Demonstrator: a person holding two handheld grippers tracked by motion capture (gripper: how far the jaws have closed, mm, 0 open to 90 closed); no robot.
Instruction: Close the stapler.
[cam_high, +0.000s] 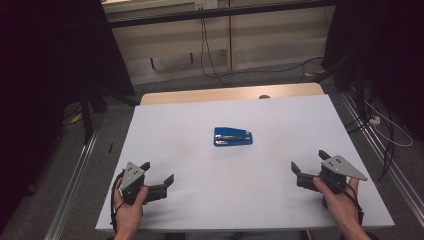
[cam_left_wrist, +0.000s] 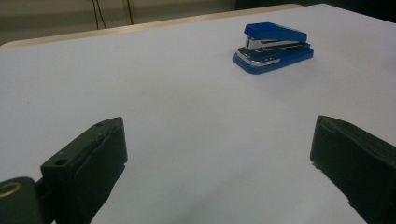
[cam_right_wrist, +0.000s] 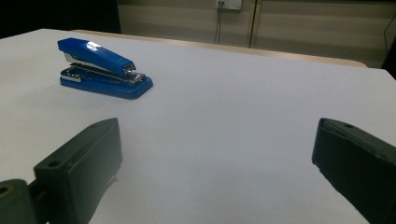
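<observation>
You have the blue stapler (cam_high: 233, 136) lying flat near the middle of the white bench (cam_high: 200, 200), well apart from both hands, which leaves it reachable from either side with nothing else around it. Your left gripper (cam_high: 159, 172) rests low at the near left of the bench, its jaws spread wide and holding nothing; in the left gripper view the stapler (cam_left_wrist: 273, 48) sits ahead and to the right of the gap. Your right gripper (cam_high: 309, 161) mirrors it at the near right, jaws just as wide and empty, with the stapler (cam_right_wrist: 103, 68) ahead and to the left. Both grippers are angled inward toward it, which looks like a ready stance before a reach. The stapler's long sides seem the natural place to close on.
</observation>
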